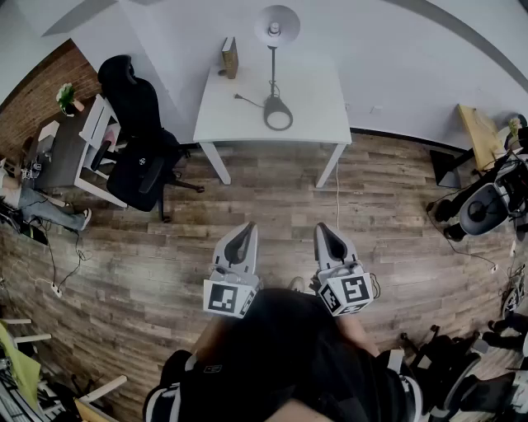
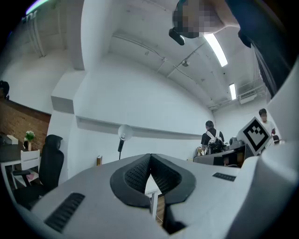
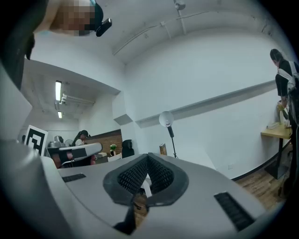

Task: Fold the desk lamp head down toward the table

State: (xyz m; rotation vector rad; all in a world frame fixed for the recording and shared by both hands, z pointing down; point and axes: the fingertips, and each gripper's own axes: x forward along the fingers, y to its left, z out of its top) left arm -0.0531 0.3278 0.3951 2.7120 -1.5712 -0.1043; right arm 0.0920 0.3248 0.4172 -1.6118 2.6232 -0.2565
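A desk lamp stands upright on the white table (image 1: 239, 115) by the far wall. Its round head (image 1: 276, 25) tops a thin pole above a ring-shaped base (image 1: 279, 114). The lamp head also shows in the left gripper view (image 2: 124, 132) and the right gripper view (image 3: 166, 119), far off. My left gripper (image 1: 246, 233) and right gripper (image 1: 326, 232) are held level side by side over the wood floor, well short of the table. Both are shut with nothing between the jaws.
A small brown box (image 1: 229, 56) stands at the table's back left. A black office chair (image 1: 139, 132) sits left of the table beside a grey desk (image 1: 62, 152). A cable (image 1: 337, 194) hangs from the table's right side. Equipment (image 1: 487, 206) crowds the right.
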